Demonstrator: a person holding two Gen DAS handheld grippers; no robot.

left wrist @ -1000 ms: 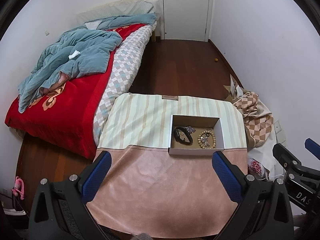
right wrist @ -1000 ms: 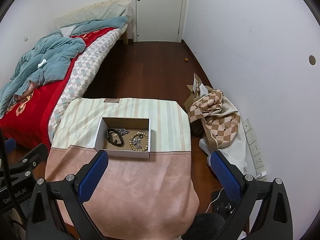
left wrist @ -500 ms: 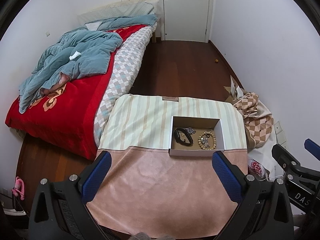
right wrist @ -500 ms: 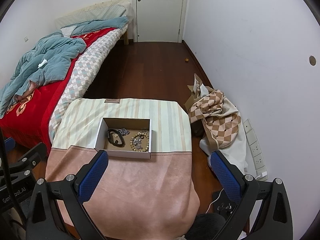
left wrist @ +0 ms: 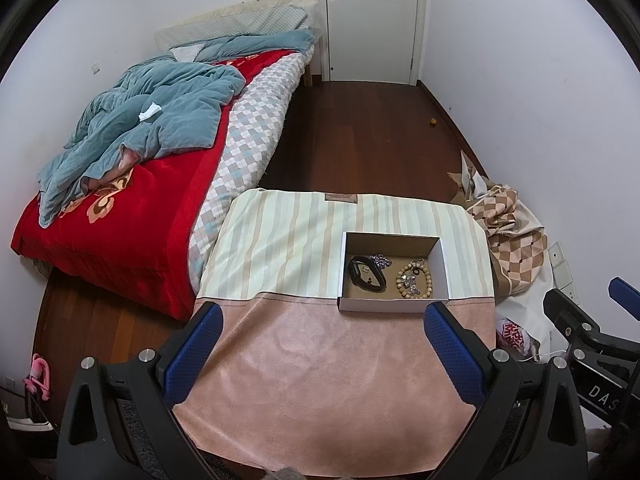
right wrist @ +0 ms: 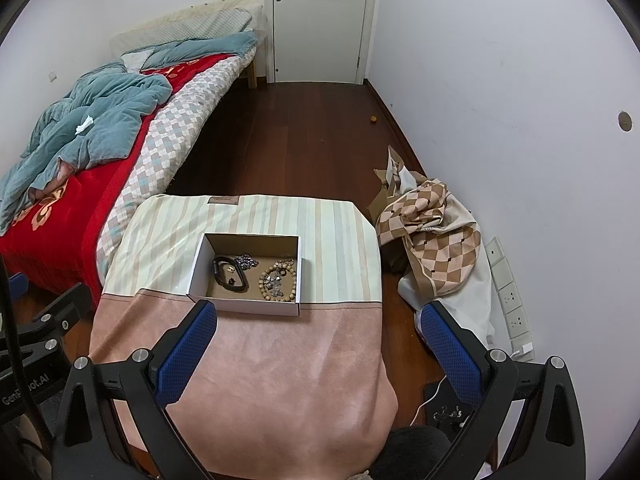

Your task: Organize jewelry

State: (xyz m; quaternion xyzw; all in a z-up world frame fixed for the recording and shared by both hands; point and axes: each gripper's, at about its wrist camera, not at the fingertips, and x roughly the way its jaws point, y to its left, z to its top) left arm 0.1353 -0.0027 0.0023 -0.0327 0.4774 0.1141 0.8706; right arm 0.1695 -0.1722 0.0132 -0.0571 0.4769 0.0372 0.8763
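Observation:
An open cardboard box [left wrist: 444, 265] [right wrist: 198, 265] sits on a cloth-covered table [left wrist: 320, 380] [right wrist: 280, 368]. Inside it lie a black watch band [left wrist: 366, 274] [right wrist: 229, 274], a silvery chain [left wrist: 380, 259] [right wrist: 245, 260] and a wooden bead bracelet [left wrist: 415, 280] [right wrist: 278, 282] with small metal pieces in its ring. My left gripper [left wrist: 319, 344] hangs open above the table's near half, well short of the box. My right gripper [right wrist: 316, 344] is open too, held high over the table's near right side. Neither holds anything.
A bed [left wrist: 132, 184] with a red blanket and blue quilt stands left of the table. A checked cloth pile [right wrist: 432, 236] lies on the floor to the right by the wall. Dark wooden floor runs to a white door [right wrist: 320, 20].
Both views have shifted very slightly; the box and jewelry lie as before. Both grippers stay open.

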